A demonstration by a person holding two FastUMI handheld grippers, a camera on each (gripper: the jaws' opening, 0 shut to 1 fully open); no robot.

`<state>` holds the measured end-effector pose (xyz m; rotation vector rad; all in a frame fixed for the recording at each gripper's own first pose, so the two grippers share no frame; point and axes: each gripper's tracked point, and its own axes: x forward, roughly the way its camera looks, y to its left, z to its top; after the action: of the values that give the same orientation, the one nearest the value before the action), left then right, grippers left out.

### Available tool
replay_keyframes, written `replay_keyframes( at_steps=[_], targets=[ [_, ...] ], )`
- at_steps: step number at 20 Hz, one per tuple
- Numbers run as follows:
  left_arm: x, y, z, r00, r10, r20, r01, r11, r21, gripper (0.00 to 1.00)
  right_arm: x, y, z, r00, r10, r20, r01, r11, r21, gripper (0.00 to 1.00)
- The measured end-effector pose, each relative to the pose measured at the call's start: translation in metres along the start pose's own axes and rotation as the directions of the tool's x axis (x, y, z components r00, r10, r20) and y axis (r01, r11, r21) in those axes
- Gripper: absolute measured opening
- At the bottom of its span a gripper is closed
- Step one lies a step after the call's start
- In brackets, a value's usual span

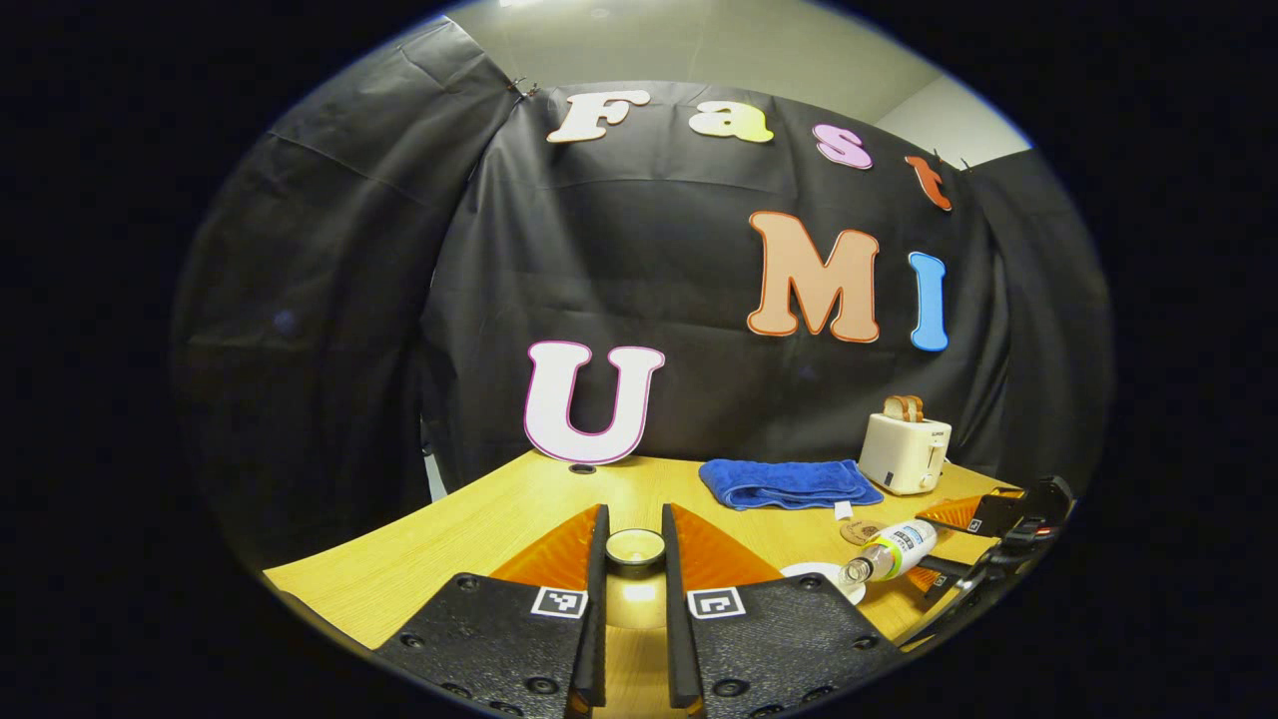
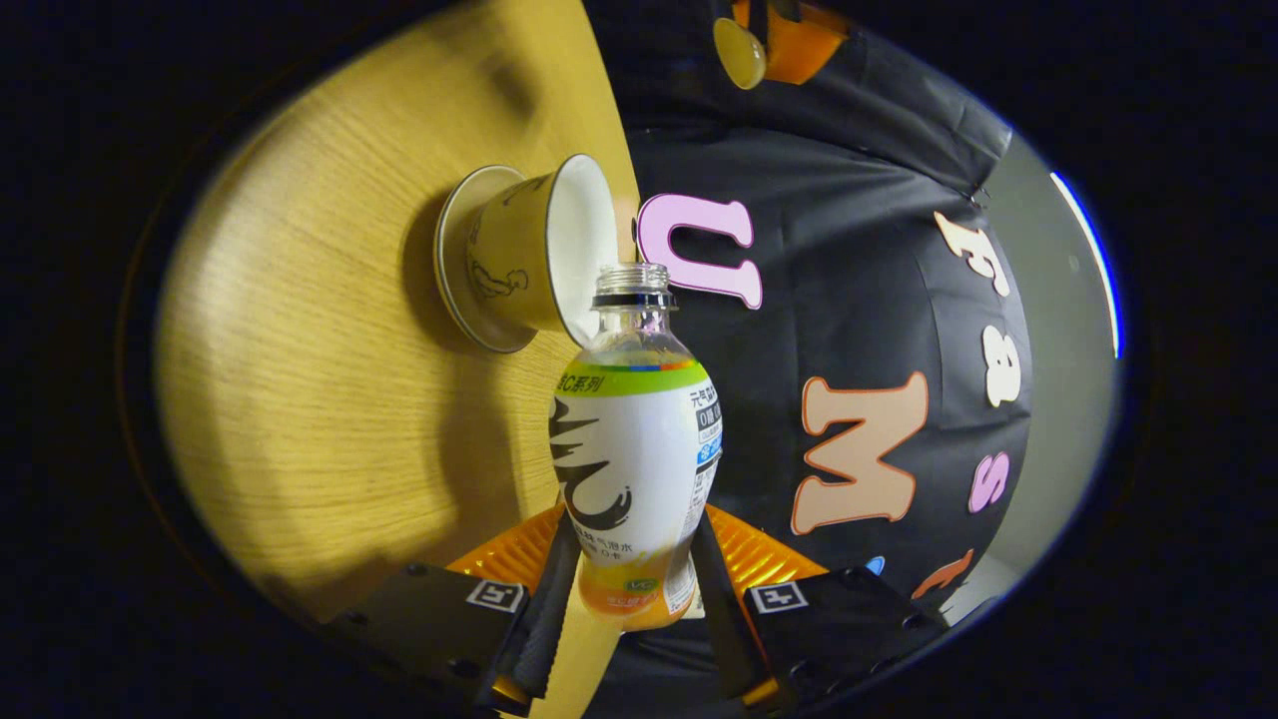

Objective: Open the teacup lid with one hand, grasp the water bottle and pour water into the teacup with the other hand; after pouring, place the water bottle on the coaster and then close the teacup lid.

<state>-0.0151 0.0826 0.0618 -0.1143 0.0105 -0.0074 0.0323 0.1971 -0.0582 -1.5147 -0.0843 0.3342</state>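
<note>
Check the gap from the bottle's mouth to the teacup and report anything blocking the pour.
Nothing visible blocks it. The right gripper holds the water bottle tipped, its uncapped mouth right at the rim of the open teacup. The left gripper holds the lid well aside from the cup.

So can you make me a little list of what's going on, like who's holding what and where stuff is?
left claw: holds the teacup lid between its fingers, above the table
right claw: shut on the water bottle
water bottle: tipped on its side, cap off, open mouth at the teacup's rim
teacup: open, on its saucer
coaster: bare, behind the bottle
blue towel: folded, at the back
toaster: beside the towel, with toast in it
</note>
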Motion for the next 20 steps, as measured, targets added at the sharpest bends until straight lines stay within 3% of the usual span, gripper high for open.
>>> replay_keyframes(
  at_steps=[3, 6, 11, 16, 20],
  targets=[
    [-0.001, -0.001, -0.001, 1.0, -0.003, -0.002, 0.003, 1.0, -0.001, 0.22, 0.001, 0.0, 0.001, 1.0, 0.023, -0.012, -0.021, 0.99, 0.142, 0.67],
    [-0.001, -0.002, 0.0, 1.0, -0.005, 0.0, 0.005, 1.0, 0.0, 0.22, 0.008, -0.007, -0.007, 0.996, 0.071, -0.048, -0.051, 0.942, 0.333, 0.65],
    [-0.002, -0.003, 0.004, 1.0, -0.007, 0.009, 0.007, 1.0, 0.007, 0.22, 0.023, -0.03, -0.02, 0.993, 0.094, -0.068, -0.031, 0.779, 0.627, 0.65],
    [-0.005, -0.008, 0.005, 1.0, -0.02, 0.01, 0.02, 1.0, 0.004, 0.22, 0.04, -0.044, -0.036, 0.991, 0.085, -0.098, 0.02, 0.645, 0.763, 0.66],
    [-0.006, -0.007, 0.006, 1.0, -0.017, 0.01, 0.017, 1.0, 0.009, 0.22, 0.053, -0.053, -0.048, 0.99, 0.065, -0.122, 0.074, 0.499, 0.863, 0.66]
  ],
)
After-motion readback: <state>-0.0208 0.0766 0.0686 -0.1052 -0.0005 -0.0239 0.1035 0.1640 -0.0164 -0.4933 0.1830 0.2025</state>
